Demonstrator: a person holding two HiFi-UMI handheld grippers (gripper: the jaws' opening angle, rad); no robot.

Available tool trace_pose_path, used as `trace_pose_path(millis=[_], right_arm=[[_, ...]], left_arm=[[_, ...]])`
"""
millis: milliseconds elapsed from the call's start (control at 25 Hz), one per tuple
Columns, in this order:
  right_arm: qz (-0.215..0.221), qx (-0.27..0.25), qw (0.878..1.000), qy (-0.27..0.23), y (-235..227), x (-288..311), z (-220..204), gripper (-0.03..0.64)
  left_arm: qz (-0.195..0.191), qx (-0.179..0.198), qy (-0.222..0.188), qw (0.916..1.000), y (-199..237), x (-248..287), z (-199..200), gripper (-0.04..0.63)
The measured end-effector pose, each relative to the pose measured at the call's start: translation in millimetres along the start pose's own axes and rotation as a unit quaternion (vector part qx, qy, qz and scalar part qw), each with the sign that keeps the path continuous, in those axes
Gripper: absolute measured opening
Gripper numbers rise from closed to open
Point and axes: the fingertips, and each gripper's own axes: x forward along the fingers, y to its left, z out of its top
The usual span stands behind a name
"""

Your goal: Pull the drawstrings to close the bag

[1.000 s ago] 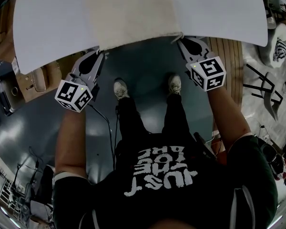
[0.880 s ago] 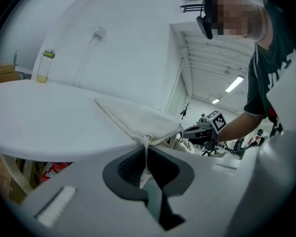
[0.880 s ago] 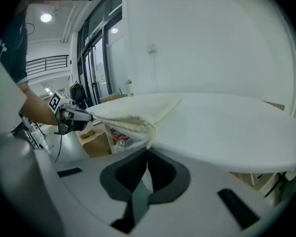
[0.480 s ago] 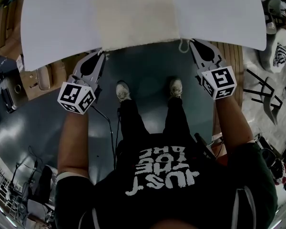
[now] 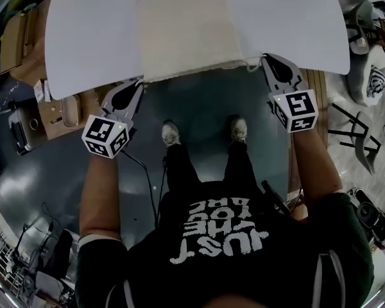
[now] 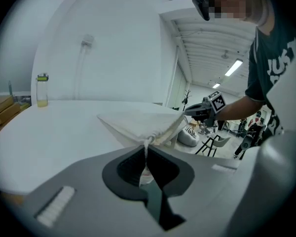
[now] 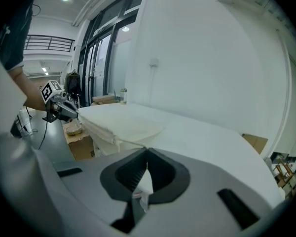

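Bag (image 5: 186, 34) lies flat on the white tabletop (image 5: 90, 43), mouth hem (image 5: 192, 71) right at the near edge, facing the person. Left hand-held gripper (image 6: 147, 151) is clenched on the left drawstring (image 6: 147, 143) just where it leaves the bag's corner. Right hand-held gripper (image 7: 147, 154) is clenched on the right drawstring (image 7: 144, 182) at the other corner, with only a short white tail showing between its jaws. Mouth looks barely gathered, so I'd say most of the pull is ahead

Risks as I see them:
- nothing pins the bag. If the pull goes toward the person instead of straight out to each side, the whole bag likely slides off the edge rather than cinching
- uneven pull, one side leading: bag skews and walks sideways, hem bunches at one corner, cord may bind in the channel
- right grip looks shallow on a thin cord, so it could slip out once tension rises
- left bites so close to the fabric that it may have hem cloth pinched too, can't tell; that would stop that cord running
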Motion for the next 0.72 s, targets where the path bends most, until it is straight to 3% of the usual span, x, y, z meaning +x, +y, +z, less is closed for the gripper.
trace_pose_path(millis=[280,520,720], right_arm=[[-0.013,-0.001,1.0,-0.005,-14,-11,14,0.011],[-0.029,0.012,1.0,-0.001,-22,-12,22,0.01],[-0.03,0.007,1.0,0.001,-22,-15,22,0.01]], left_arm=[[-0.056,0.014,0.007,0.9983,-20,-14,13,0.017],[-0.103,-0.031,-0.002,0.9942,-23,-27,15,0.017],[-0.081,-0.024,0.005,0.9964,-16,-26,12,0.014]])
